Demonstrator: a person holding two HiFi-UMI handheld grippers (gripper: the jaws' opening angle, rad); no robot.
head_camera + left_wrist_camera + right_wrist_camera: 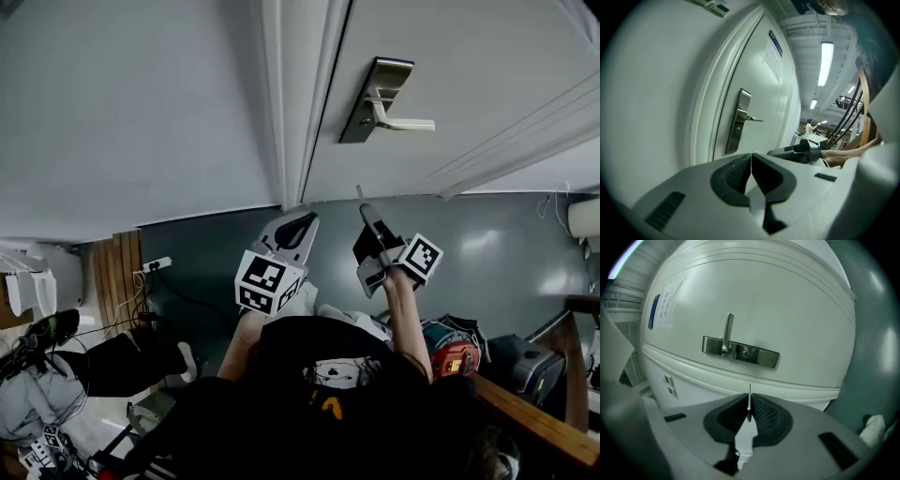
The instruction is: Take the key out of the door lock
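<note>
A white door carries a steel lock plate (373,101) with a lever handle (405,123); the right gripper view shows the plate (740,351) with its keyhole (746,353) bare. My right gripper (366,208) hangs below the plate, clear of the door, shut on a thin metal key (749,401). The key blade (359,193) pokes out past the fingertips. To its left, near the door frame, my left gripper (305,221) is shut with nothing in it; in its own view the gripper (751,157) faces the lock plate (738,122) from the side.
The door frame (286,112) runs between wall and door. Grey-green floor lies below, with a power strip (155,265) and cables at left, a red object (456,357) and a wooden rail (525,412) at lower right. A person (808,125) stands far down the corridor.
</note>
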